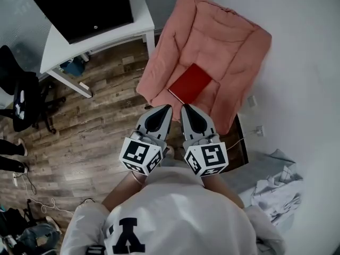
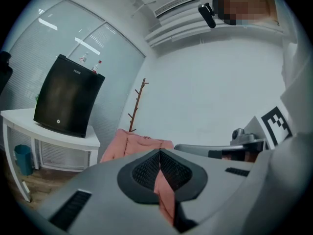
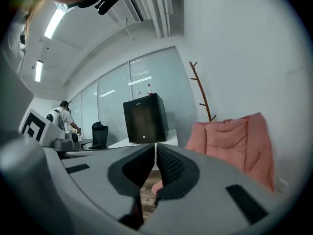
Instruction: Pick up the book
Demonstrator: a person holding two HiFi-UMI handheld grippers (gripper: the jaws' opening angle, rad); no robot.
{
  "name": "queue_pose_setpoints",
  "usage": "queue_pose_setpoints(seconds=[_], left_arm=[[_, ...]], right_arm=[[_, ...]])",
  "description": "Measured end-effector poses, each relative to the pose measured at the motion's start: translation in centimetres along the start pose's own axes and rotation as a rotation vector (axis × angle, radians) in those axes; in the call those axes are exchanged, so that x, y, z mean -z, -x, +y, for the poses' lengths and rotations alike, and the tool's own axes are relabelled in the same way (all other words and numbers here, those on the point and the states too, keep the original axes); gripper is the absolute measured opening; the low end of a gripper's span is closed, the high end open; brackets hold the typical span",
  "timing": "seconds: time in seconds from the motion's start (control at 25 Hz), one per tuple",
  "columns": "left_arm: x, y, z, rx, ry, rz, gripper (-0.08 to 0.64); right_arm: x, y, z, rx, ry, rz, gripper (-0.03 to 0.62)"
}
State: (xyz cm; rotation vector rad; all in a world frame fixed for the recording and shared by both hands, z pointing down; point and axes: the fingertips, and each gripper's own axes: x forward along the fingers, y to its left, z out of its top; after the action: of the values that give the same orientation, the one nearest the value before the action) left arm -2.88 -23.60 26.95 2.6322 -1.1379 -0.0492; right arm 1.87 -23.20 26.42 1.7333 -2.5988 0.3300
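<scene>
Item: book (image 1: 189,83), red, flat on armchair (image 1: 223,41) seat. Tools: left hand-held gripper (image 1: 168,108), right hand-held gripper (image 1: 185,109), both closed, empty. Handling: open jaws, then take near edge.

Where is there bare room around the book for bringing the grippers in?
Bare cushion of the armchair lies left of and beyond the book. The wood floor between armchair and white table is open. The black fridge crowds the tabletop.
</scene>
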Motion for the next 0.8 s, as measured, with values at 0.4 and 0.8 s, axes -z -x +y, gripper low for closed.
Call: queue_pose_setpoints(seconds=[0.4, 0.8], left_arm=[[0.1, -5.9, 1.5, 0.077, 0.028, 0.064, 0.005], [3.2, -10.1, 2.3, 0.178, 0.017, 0.173, 0.006]], right_arm=[[-0.2, -2.7, -5.0, 0.108, -0.02, 0.008, 0.032], [3.0, -4.2, -9.1, 0.22, -0.073, 0.085, 0.032]])
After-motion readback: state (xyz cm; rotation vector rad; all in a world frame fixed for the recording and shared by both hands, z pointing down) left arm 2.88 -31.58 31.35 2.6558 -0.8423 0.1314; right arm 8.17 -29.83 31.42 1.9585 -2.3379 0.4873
